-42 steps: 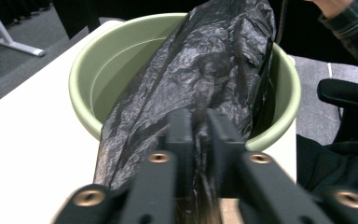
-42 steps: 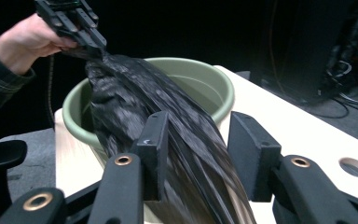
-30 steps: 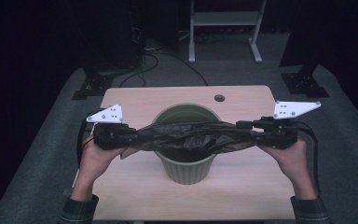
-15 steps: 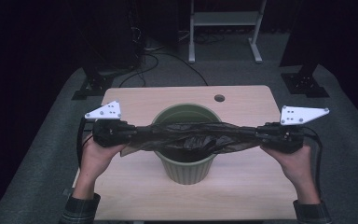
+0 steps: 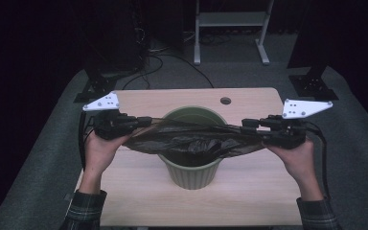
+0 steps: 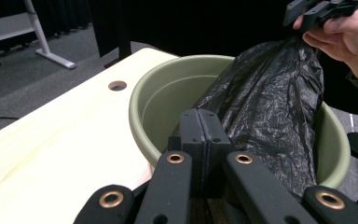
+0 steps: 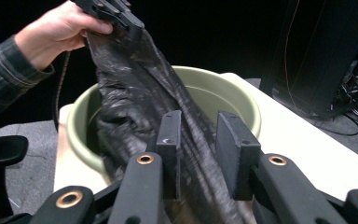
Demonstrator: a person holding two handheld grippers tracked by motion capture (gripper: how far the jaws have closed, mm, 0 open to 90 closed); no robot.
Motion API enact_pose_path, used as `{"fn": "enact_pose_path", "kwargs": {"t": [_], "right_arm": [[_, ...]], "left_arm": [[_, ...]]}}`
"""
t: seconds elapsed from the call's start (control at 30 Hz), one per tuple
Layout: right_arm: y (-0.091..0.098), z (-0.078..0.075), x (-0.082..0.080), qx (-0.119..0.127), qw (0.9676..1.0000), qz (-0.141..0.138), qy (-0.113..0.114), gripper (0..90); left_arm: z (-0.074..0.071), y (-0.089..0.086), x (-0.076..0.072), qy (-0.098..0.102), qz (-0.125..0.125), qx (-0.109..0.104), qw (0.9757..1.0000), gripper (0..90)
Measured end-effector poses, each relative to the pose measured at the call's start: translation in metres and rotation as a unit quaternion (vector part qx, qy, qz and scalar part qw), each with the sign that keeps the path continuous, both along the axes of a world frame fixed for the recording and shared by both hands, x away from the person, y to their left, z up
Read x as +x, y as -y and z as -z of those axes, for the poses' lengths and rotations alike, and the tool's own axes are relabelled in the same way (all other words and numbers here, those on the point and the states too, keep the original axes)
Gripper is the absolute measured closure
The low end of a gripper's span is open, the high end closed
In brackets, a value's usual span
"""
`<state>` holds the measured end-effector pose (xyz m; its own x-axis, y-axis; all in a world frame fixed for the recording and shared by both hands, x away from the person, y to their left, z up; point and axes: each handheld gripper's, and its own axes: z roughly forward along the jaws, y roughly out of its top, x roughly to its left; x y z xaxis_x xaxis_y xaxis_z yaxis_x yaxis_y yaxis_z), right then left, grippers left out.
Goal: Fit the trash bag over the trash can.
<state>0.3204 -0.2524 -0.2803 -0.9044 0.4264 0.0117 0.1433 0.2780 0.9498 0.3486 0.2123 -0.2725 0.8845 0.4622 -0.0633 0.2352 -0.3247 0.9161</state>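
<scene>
black bag (image 5: 191,139) stretched over green bin (image 5: 191,170)

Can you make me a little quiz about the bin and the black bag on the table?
1. True or false: the round green plastic bin lies on its side on the light wooden table.
2. What is the left tool clamped on? A: the crinkly black plastic bag. B: the bin's rim. C: a cable.
3. Fill the gap: the bag is stretched ___ the bin's open top.

Key: 1 false, the bin stands upright. 2 A. 3 across.
</scene>
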Motion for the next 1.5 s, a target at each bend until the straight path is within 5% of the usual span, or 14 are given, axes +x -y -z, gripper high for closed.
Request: {"fn": "enact_pose_path", "kwargs": {"t": [0.7,0.83,0.9,1.0,1.5], "right_arm": [[-0.033,0.010,0.029,-0.053,0.9984,0.006,-0.015,58.7],[-0.039,0.014,0.033,-0.072,0.9972,0.014,-0.014,70.0],[-0.038,0.016,0.035,-0.078,0.9967,0.022,-0.012,83.1],[-0.034,0.015,0.038,-0.066,0.9973,0.031,-0.009,89.6],[-0.014,0.011,0.076,-0.022,0.9959,0.084,-0.026,87.5]], "left_arm": [[-0.014,0.001,0.009,0.007,-0.008,-0.010,0.9999,89.9],[-0.015,0.000,0.009,0.008,-0.006,-0.008,0.9999,89.9],[-0.014,-0.001,0.008,0.007,-0.007,-0.008,0.9999,89.9],[-0.013,-0.001,0.009,0.006,-0.007,-0.008,0.9999,89.9],[0.006,0.009,0.043,0.001,-0.033,-0.002,0.9995,89.9]]}}
